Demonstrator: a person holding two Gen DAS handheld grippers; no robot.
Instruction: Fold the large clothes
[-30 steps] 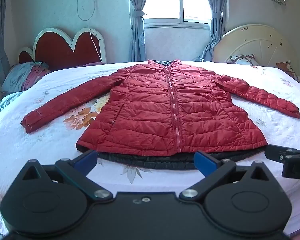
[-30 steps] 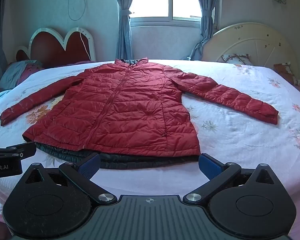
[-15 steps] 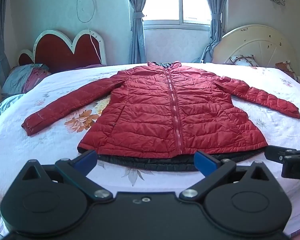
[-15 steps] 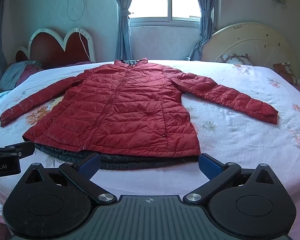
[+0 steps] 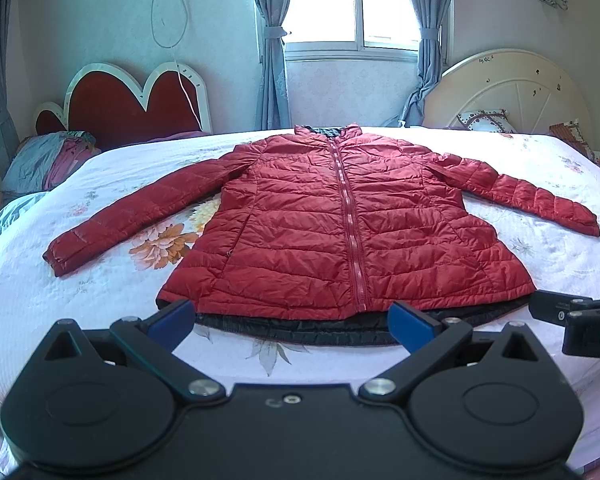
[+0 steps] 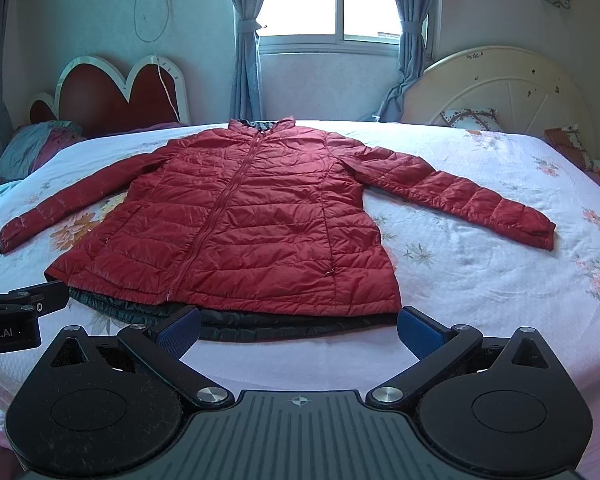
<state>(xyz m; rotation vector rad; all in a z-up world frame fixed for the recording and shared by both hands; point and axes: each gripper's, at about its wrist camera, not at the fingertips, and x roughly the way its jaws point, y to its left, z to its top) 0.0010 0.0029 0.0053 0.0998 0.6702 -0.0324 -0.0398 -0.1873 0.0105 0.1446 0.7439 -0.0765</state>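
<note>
One red jacket lies flat on the bed, hem at 12 o'clock beyond both grippers. Left gripper and right gripper: fingers spread, empty.

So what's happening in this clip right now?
A person holds two handheld grippers over a bed where a red puffer jacket lies flat, zipped, both sleeves spread out, with a dark layer showing under its hem. The left gripper and the right gripper are both open and hover near the hem, touching nothing. No fold has been made yet.
</note>
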